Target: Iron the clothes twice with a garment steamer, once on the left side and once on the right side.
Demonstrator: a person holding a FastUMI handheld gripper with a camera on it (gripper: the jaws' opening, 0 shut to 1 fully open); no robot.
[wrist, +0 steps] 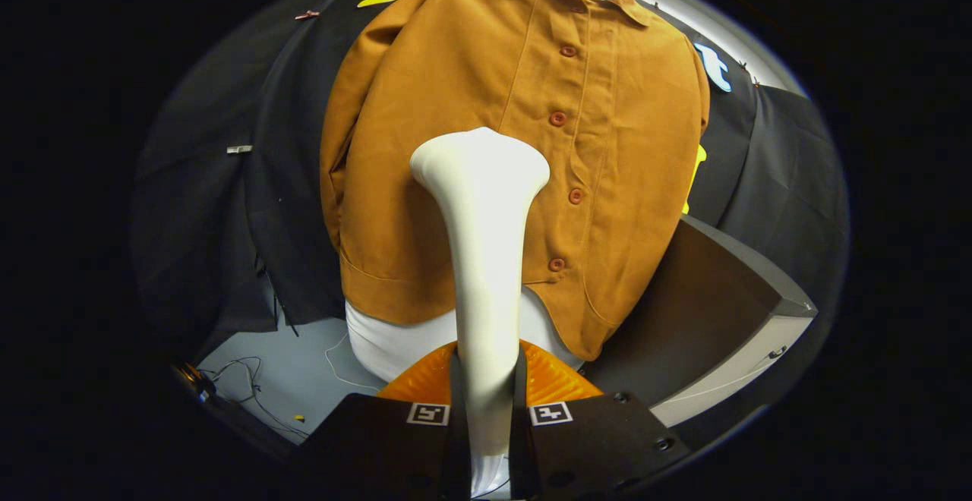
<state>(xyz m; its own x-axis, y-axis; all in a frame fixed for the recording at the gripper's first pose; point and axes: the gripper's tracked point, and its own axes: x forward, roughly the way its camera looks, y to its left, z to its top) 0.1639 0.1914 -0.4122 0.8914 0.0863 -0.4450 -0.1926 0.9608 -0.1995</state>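
Note:
A mustard-brown buttoned shirt point(456, 106) hangs on the booth's wall straight ahead, with a white garment point(395, 345) showing below its hem. My gripper point(486, 395) is shut on the handle of a white garment steamer point(482, 205), both fingers pressing its narrow neck. The steamer rises upright from between the fingers. Its wide head sits in front of the shirt's middle, just left of the button row point(575, 196). Whether the head touches the cloth cannot be told.
A dark grey box with a pale edge point(729, 311) stands to the right of the shirt. Thin cables point(243, 379) lie on the grey floor at the lower left. Black cloth covers the wall around the shirt.

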